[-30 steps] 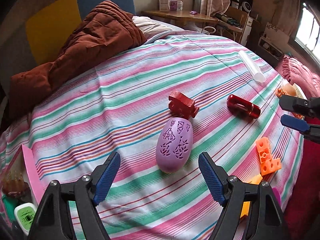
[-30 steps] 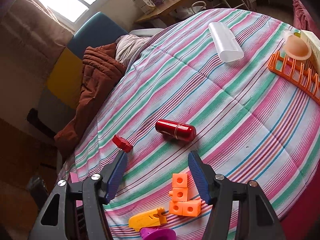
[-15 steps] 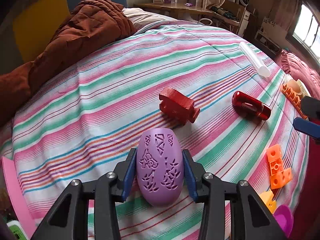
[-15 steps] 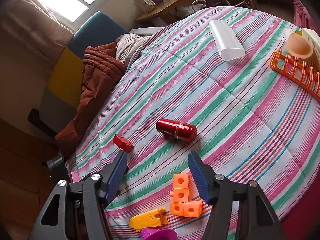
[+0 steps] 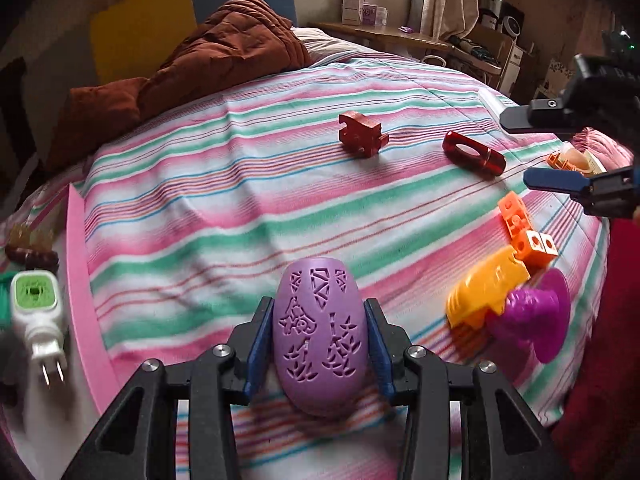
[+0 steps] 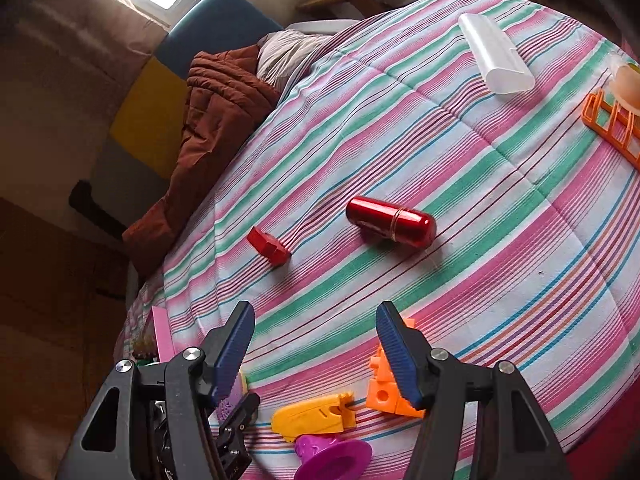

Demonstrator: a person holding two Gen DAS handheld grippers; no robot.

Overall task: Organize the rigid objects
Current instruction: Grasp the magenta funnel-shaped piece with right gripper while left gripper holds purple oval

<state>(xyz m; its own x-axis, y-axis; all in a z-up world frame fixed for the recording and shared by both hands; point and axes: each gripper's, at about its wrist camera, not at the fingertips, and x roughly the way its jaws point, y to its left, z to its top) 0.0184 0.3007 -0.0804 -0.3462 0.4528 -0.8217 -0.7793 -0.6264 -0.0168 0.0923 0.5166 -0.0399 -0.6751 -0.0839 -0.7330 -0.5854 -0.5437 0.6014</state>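
My left gripper [image 5: 320, 344] is shut on a purple egg-shaped shell with cut-out patterns [image 5: 320, 332] and holds it near the bed's front edge. On the striped bedspread lie a red block [image 5: 360, 136], a red capsule [image 5: 474, 154], orange linked cubes [image 5: 528, 236], a yellow toy piece [image 5: 484, 288] and a magenta cone [image 5: 536, 320]. My right gripper [image 6: 316, 344] is open and empty, above the orange cubes [image 6: 384, 392] and yellow piece [image 6: 312, 418]. The red capsule [image 6: 390, 222] and red block [image 6: 268, 246] lie ahead of it.
A pink box edge [image 5: 82, 280] with a white-green plug [image 5: 36, 312] sits at the left. A brown quilt [image 5: 192, 68] lies at the bed's head. A white case [image 6: 494, 54] and an orange rack [image 6: 612, 124] lie at the far right.
My left gripper closed on the purple egg and pulled it back toward the front edge. My right gripper stayed open and shifted slightly.
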